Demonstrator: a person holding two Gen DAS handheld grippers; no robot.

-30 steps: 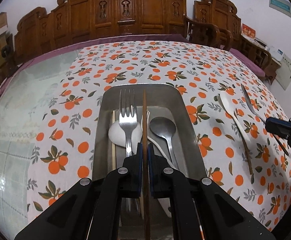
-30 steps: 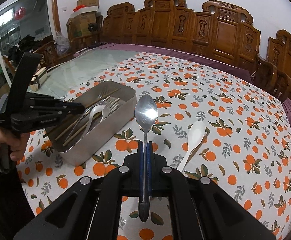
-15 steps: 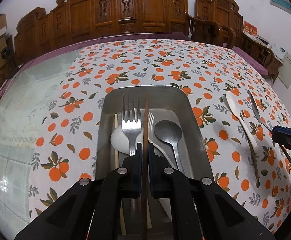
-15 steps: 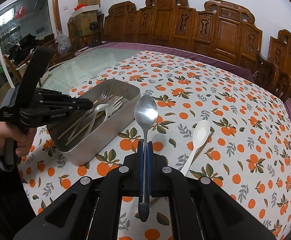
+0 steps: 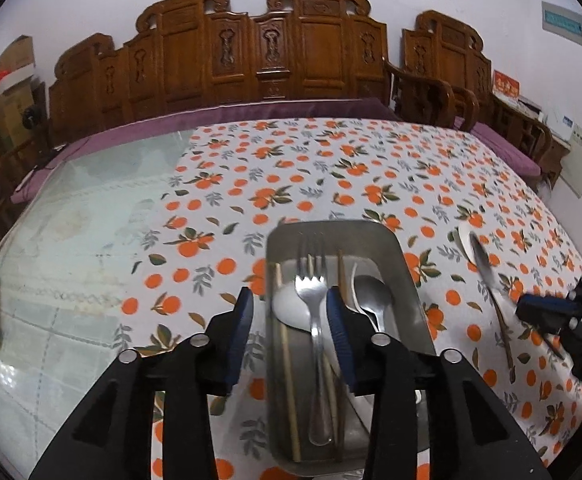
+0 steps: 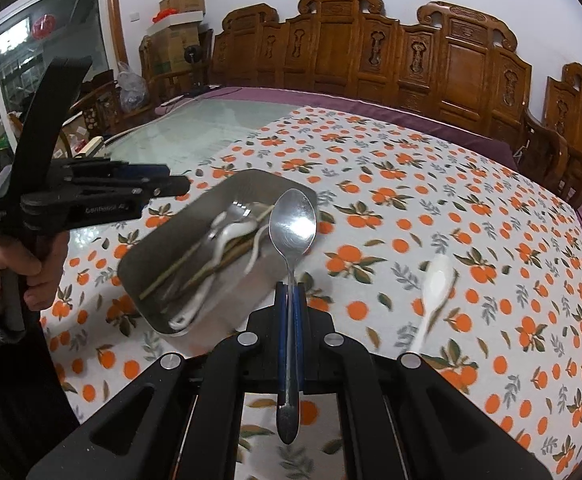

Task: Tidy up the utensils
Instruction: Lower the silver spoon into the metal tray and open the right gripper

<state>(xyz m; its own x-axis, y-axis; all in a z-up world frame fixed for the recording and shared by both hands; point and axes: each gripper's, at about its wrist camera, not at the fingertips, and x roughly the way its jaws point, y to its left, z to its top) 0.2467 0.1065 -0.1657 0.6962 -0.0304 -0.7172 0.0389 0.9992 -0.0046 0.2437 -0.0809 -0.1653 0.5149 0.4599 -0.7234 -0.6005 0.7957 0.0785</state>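
The left gripper (image 5: 287, 312) hung over the metal tray (image 5: 405, 276), its jaws opening with nothing pressed between the blue pads; only the tray's contents showed through the gap. Down in the tray lay a fork (image 5: 313, 300), a steel spoon (image 5: 373, 296), a white spoon (image 5: 289, 308) and a few chopsticks (image 5: 287, 360), all lined up lengthwise. The tray sat on the orange-print cloth (image 5: 291, 168), close to the cloth's left edge, where bare glass tabletop (image 5: 71, 240) began.

And the right gripper (image 6: 290, 300) was clenched on a metal spoon (image 6: 293, 220), gripping the slim handle about midway, bowl pointing forward and hovering over the near right rim of the tray (image 6: 163, 236). By the look of it, that spoon was headed for the tray. It would be light and stiff, but polished steel is slick, so a narrow handle pinched flat could swivel or slide if the grip eased off too early; holding it near the middle should keep it balanced.

Still out on the cloth, a white spoon (image 6: 437, 284) lay well right of the tray, toward the cloth's right side, handle pointing at the near edge. It looked like plastic or ceramic, I couldn't tell which. The thin handle, lying nearly flat, seemed the place to take it.
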